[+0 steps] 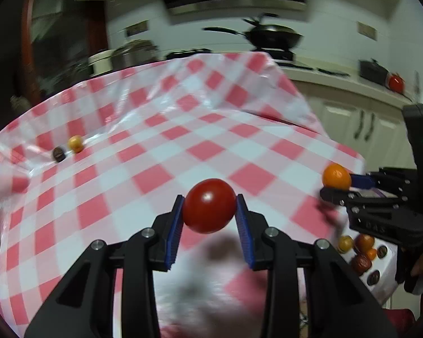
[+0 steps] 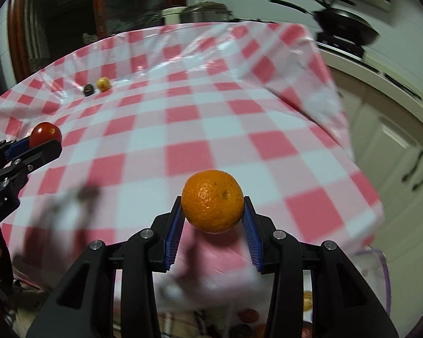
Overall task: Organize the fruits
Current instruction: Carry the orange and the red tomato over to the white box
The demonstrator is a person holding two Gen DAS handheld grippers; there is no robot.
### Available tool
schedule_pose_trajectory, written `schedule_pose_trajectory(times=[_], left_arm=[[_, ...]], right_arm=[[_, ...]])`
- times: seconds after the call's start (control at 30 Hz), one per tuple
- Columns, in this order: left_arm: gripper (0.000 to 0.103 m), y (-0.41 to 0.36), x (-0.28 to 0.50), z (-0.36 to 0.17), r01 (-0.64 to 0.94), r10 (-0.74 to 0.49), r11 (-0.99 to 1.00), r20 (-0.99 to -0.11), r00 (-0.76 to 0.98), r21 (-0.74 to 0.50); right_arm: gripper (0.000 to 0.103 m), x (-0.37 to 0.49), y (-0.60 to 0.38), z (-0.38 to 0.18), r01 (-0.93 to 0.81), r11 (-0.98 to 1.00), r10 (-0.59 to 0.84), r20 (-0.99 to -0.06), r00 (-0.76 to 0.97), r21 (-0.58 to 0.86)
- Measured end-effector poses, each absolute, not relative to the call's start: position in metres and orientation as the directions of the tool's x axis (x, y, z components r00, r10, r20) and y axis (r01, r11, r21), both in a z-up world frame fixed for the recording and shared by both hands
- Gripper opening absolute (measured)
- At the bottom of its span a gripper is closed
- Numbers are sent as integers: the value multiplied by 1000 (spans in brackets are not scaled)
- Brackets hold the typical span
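Observation:
My left gripper (image 1: 209, 207) is shut on a red tomato (image 1: 209, 205), held above the red-and-white checked tablecloth (image 1: 160, 146). The right wrist view catches that tomato (image 2: 45, 133) at its left edge, in the left gripper (image 2: 43, 143). My right gripper (image 2: 213, 207) is shut on a small orange (image 2: 213, 201), also lifted over the cloth. From the left wrist view the orange (image 1: 336, 176) and the right gripper (image 1: 338, 186) appear at the right. A yellow fruit (image 1: 75, 143) (image 2: 103, 83) and a dark fruit (image 1: 59, 154) (image 2: 88, 89) lie side by side at the far left of the table.
A heap of several small fruits (image 1: 361, 250) lies low at the right, under the right gripper. The cloth's right edge (image 2: 352, 146) drops off toward white kitchen cabinets (image 2: 403, 152). A wok (image 1: 273, 36) and pots (image 1: 132, 52) stand on the counter behind the table.

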State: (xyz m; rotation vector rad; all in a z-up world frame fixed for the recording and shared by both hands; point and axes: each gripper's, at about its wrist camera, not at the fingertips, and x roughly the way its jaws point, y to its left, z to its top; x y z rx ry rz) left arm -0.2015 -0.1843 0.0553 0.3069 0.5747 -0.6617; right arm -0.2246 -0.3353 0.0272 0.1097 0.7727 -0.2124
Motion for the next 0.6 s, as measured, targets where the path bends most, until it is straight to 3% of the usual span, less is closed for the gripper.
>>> schedule_pose_trajectory(times=[0.6], left_arm=[[36,-309,-282,31,881,-590,430,-678,439,197]], right_arm=[[41,-305,-427,-10,453,889,-255,-747,614,69]])
